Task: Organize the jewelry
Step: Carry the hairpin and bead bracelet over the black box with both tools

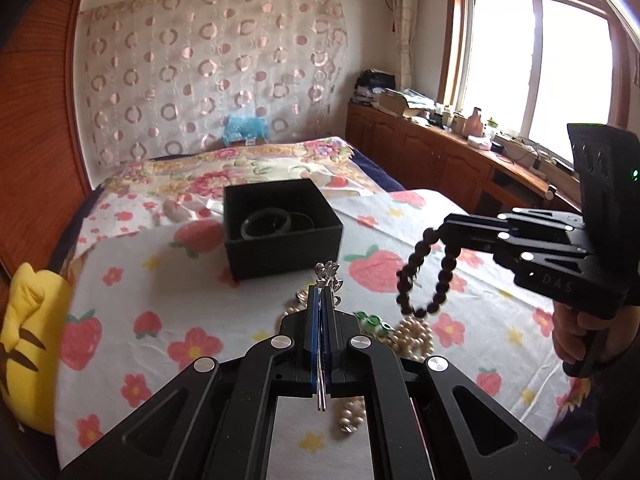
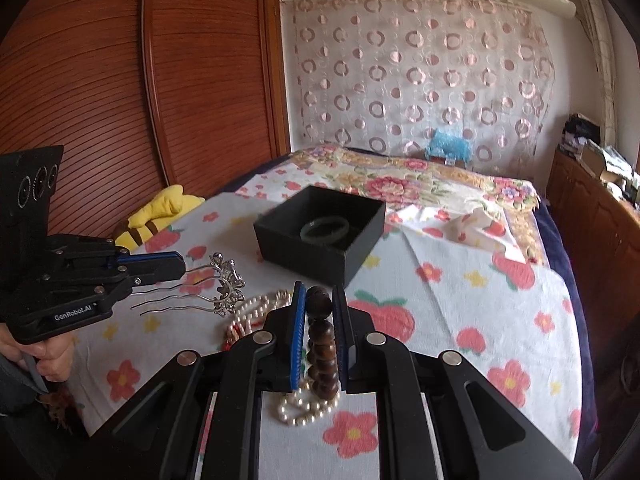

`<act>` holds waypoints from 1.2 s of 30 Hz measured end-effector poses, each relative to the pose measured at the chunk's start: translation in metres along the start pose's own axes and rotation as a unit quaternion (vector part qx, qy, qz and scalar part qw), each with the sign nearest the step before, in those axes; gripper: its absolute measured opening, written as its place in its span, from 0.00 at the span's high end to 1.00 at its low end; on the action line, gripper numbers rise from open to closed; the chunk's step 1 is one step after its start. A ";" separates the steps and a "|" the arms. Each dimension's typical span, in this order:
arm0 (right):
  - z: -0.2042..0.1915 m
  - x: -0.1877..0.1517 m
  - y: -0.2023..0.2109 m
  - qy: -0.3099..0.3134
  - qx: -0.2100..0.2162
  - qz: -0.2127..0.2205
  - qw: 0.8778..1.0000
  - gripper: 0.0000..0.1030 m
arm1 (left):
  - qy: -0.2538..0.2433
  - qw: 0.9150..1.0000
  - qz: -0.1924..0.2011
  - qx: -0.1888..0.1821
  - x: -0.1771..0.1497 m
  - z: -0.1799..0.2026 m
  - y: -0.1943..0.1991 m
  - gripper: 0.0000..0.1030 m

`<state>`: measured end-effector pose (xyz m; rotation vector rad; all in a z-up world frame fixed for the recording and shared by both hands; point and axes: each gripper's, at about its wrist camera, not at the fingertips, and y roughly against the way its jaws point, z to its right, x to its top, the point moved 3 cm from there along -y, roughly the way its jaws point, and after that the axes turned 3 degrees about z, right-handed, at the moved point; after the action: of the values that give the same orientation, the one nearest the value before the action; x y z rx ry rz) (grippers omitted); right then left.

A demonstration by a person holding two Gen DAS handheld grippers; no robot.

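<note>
A black open box (image 1: 280,228) (image 2: 320,232) sits on the bed with a green bangle (image 1: 266,225) (image 2: 325,227) inside. My left gripper (image 1: 322,292) (image 2: 180,266) is shut on a silver hair comb (image 1: 329,274) (image 2: 224,286), held above the sheet. My right gripper (image 2: 320,300) (image 1: 440,232) is shut on a dark wooden bead bracelet (image 2: 322,344) (image 1: 428,276), which dangles below its fingers. A pearl necklace (image 1: 412,338) (image 2: 260,312) and a green piece (image 1: 372,320) lie on the sheet under the grippers.
The bed carries a strawberry-and-flower sheet (image 1: 160,312) (image 2: 480,312). A yellow plush toy (image 1: 28,340) (image 2: 160,212) lies at its left edge by the wooden wardrobe (image 2: 120,100). Wooden cabinets (image 1: 432,152) with clutter stand along the right under the window.
</note>
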<state>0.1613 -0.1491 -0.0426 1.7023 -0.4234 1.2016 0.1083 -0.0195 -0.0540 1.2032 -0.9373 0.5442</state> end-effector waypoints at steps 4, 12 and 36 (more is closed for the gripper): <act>-0.002 0.021 -0.001 0.010 0.001 0.013 1.000 0.85 | 0.003 1.000 0.005 0.006 0.008 -0.010 -0.002 0.99; -0.001 0.059 -0.013 0.032 0.007 0.028 0.999 0.85 | 0.008 1.000 0.020 0.019 0.037 -0.032 -0.016 0.99; 0.035 0.100 -0.100 0.006 0.032 0.016 0.999 0.85 | 0.015 0.999 -0.037 -0.008 0.079 -0.060 -0.141 0.99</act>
<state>0.2966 -0.1086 -0.0086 1.7472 -0.4114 1.2601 0.2795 -0.0147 -0.0674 1.2066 -0.8669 0.4935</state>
